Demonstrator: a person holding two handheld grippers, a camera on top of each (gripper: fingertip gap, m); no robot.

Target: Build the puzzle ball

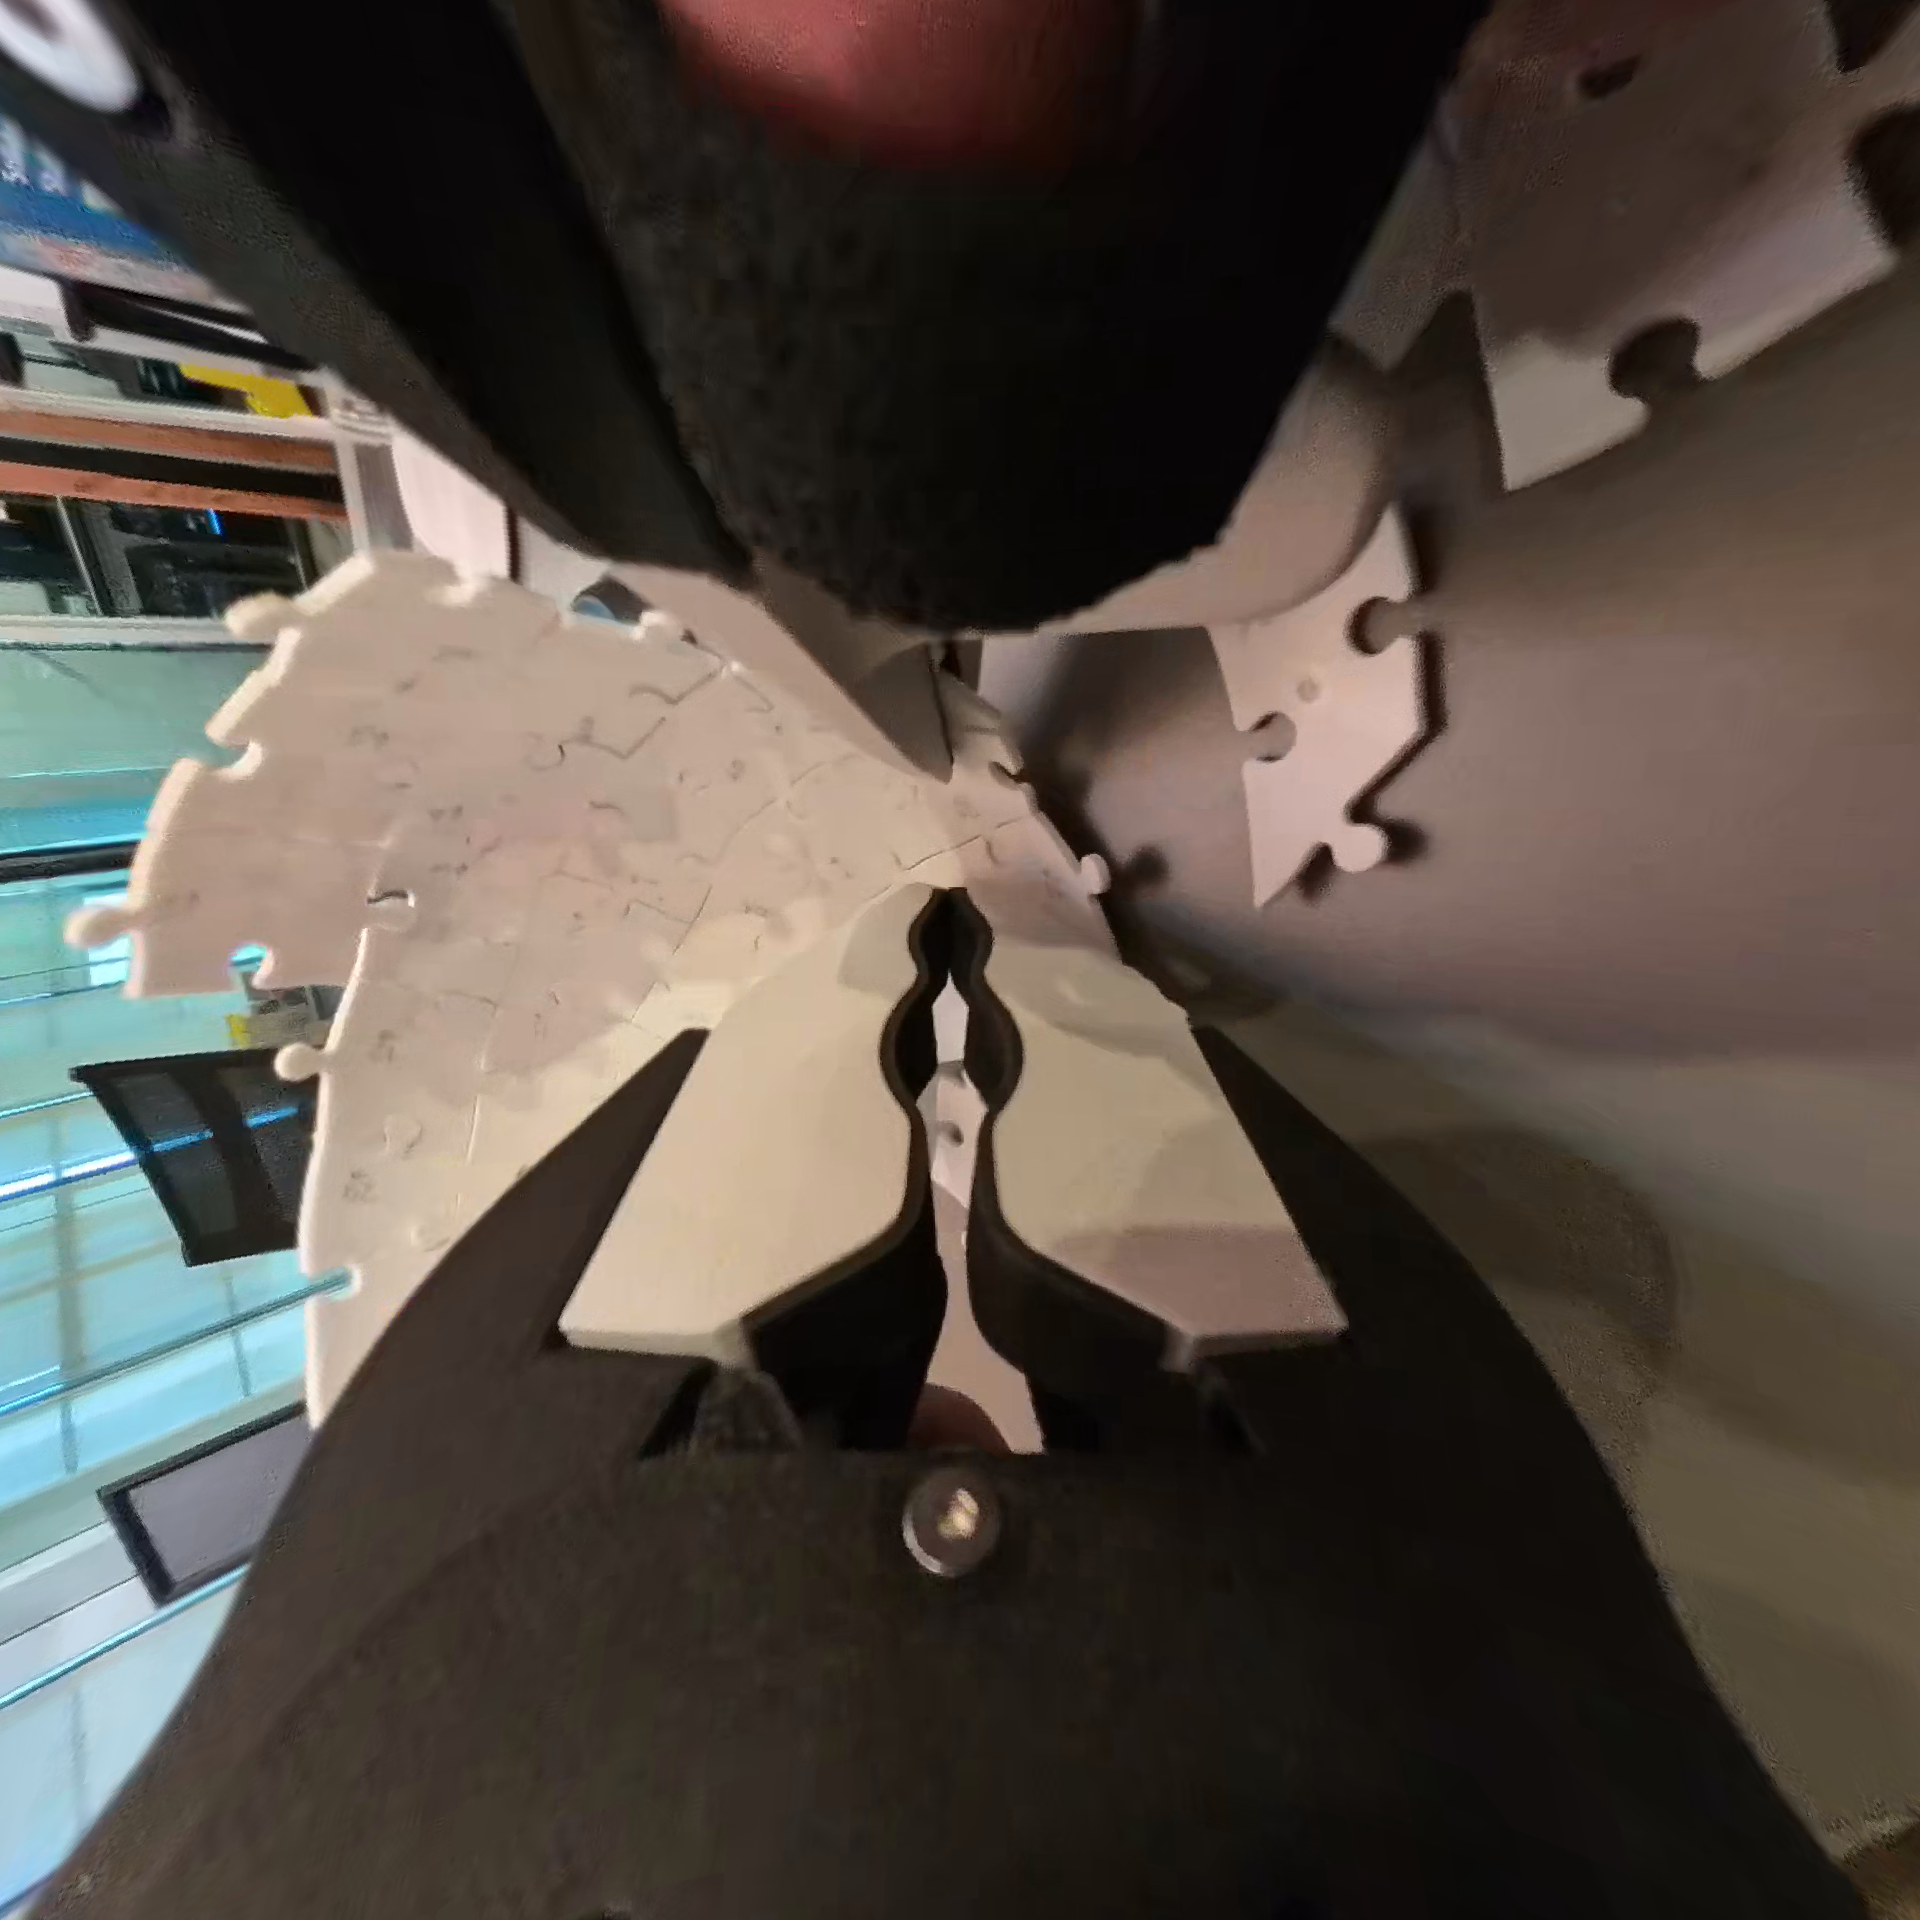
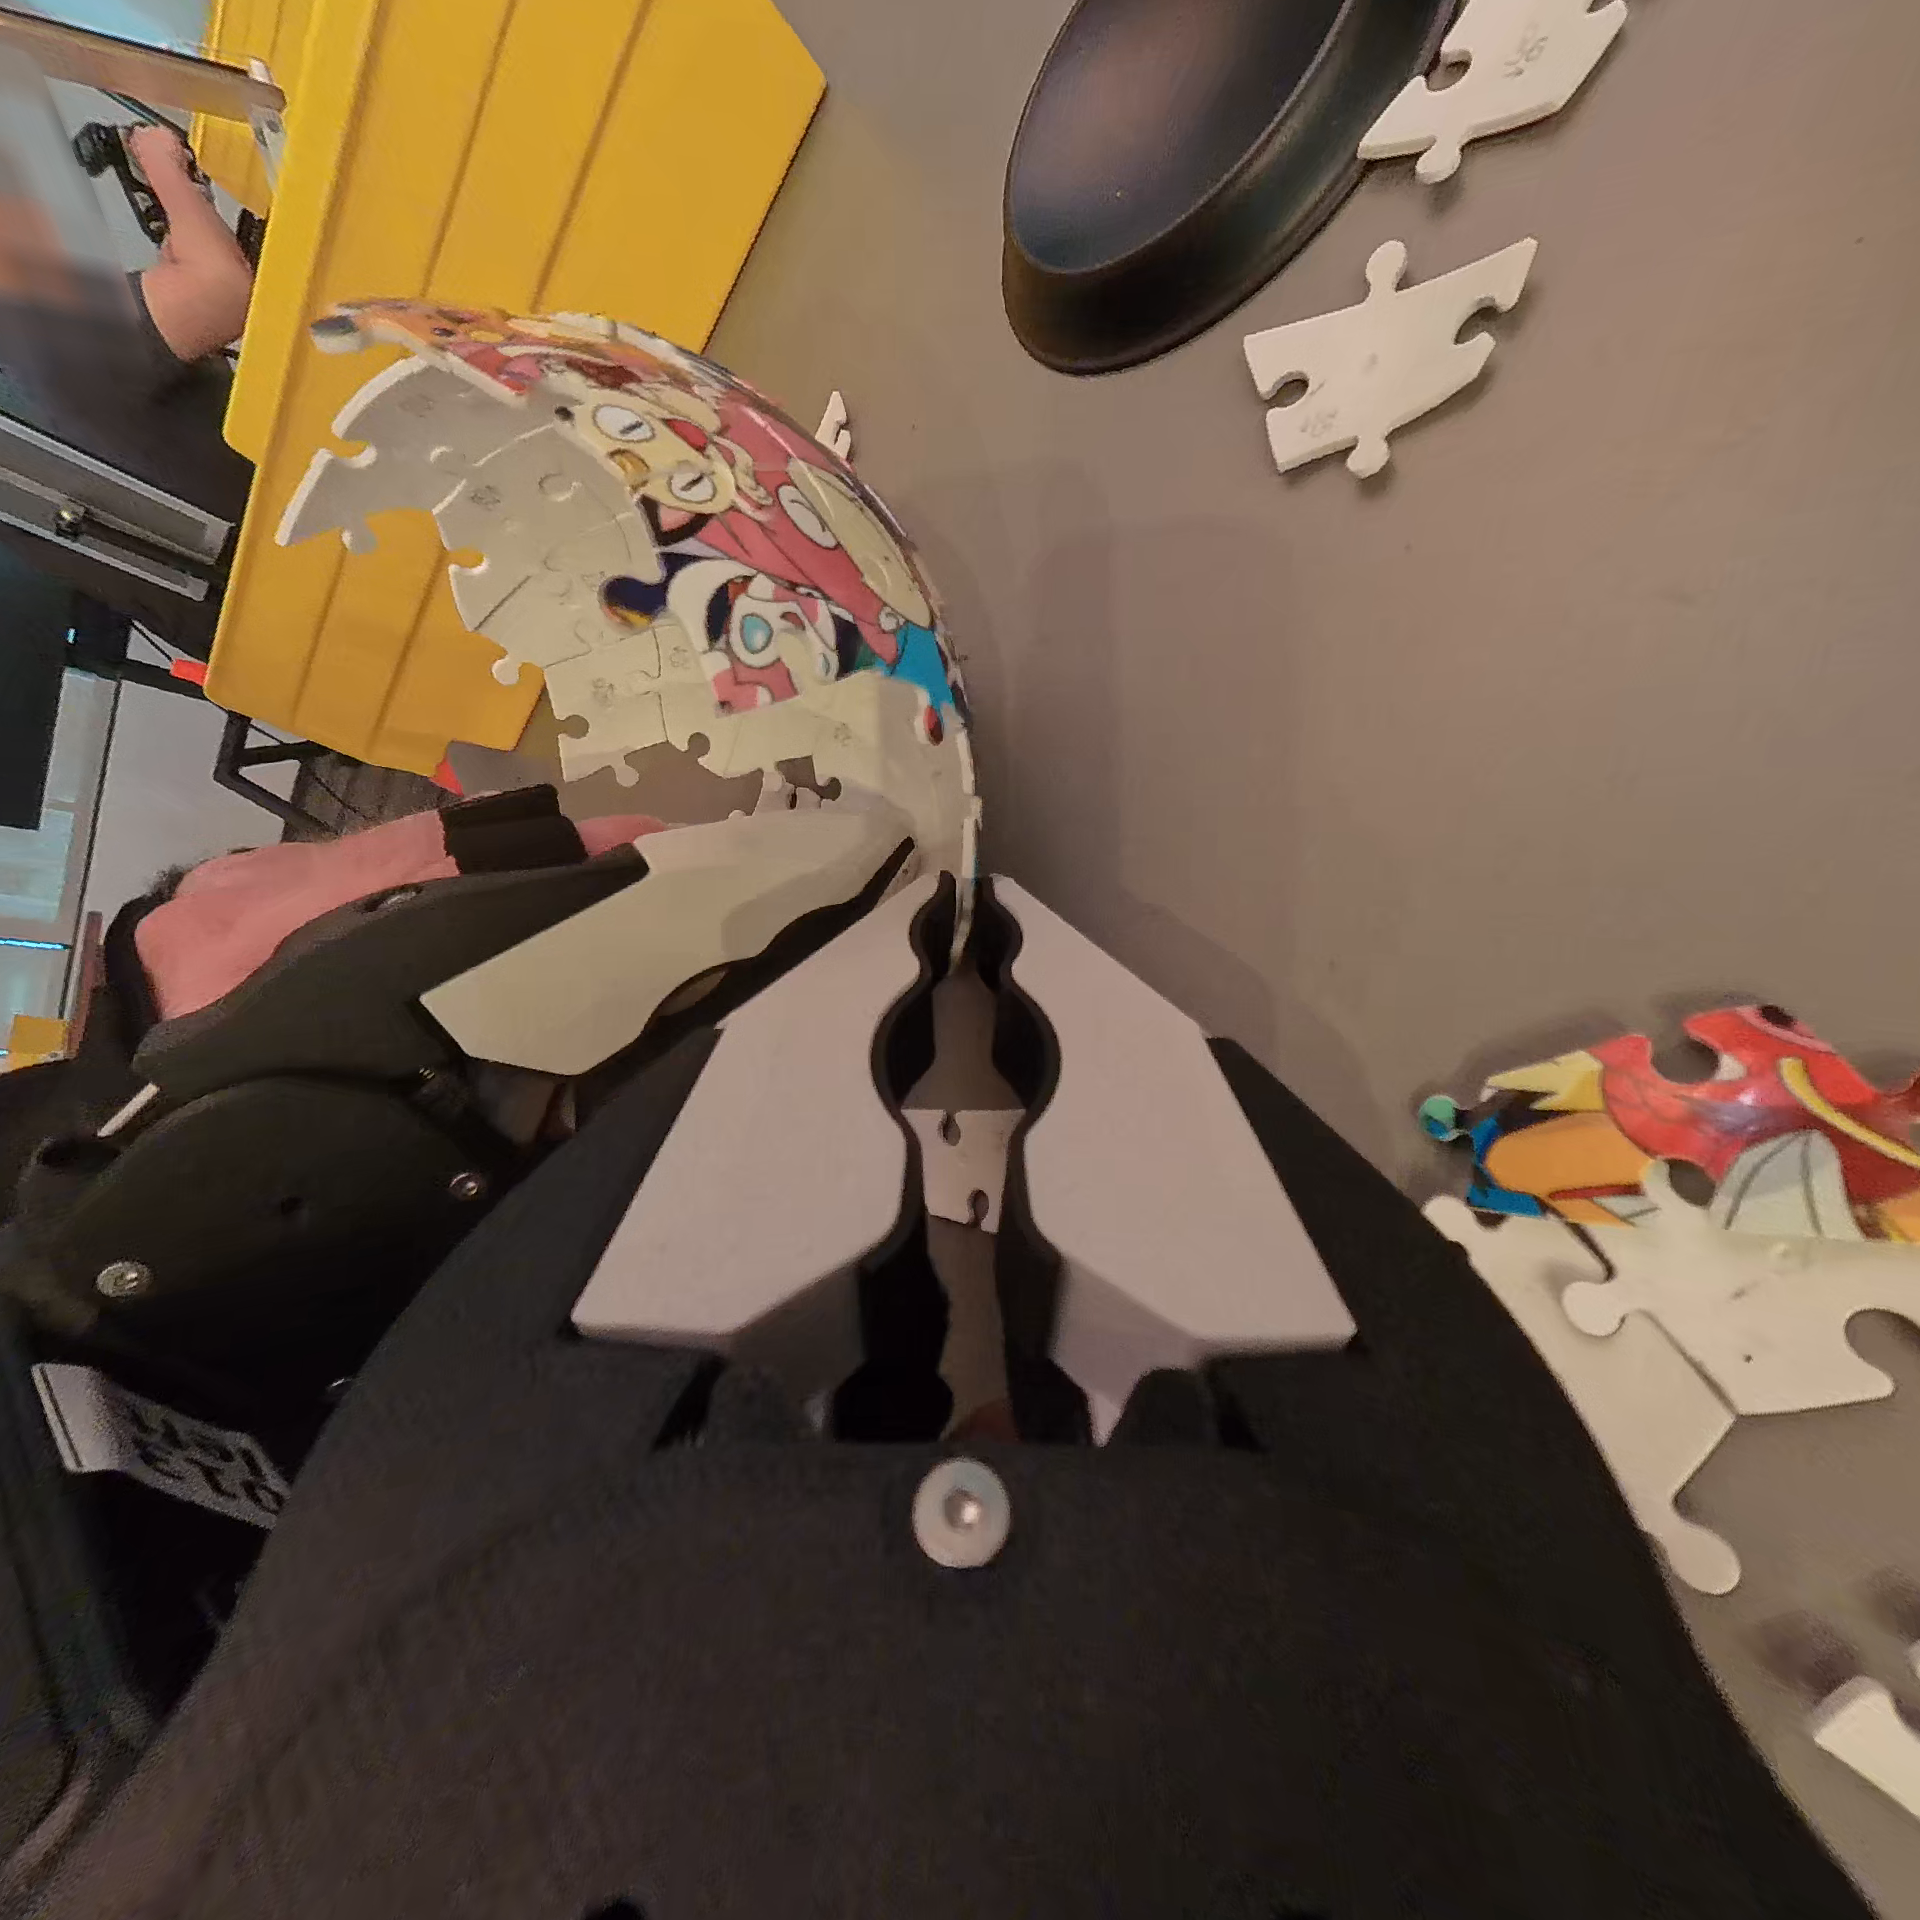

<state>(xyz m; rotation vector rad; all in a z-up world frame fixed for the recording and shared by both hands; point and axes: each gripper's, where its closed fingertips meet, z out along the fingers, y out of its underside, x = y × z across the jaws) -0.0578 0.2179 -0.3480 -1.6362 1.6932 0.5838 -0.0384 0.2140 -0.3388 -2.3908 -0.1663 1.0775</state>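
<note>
The partly built puzzle ball (image 2: 727, 540) is a curved shell, with cartoon print outside and white inside, held on edge against the grey table (image 2: 1351, 727). My right gripper (image 2: 961, 914) is shut on the shell's lower rim, and a white piece (image 2: 961, 1164) shows in the gap behind its tips. My left gripper (image 2: 904, 852) comes in from the left, shut on the same rim just beside it. In the left wrist view the left gripper (image 1: 951, 930) pinches the white inner shell (image 1: 499, 831), and the right gripper (image 1: 935, 312) fills the top.
A black bowl-shaped stand (image 2: 1195, 177) sits at the far side with loose white pieces (image 2: 1392, 353) beside it. A joined coloured section (image 2: 1714, 1132) and white pieces (image 2: 1714, 1330) lie at the right. A yellow bin (image 2: 499, 260) stands behind the ball. Loose pieces (image 1: 1340, 748) also lie on the table.
</note>
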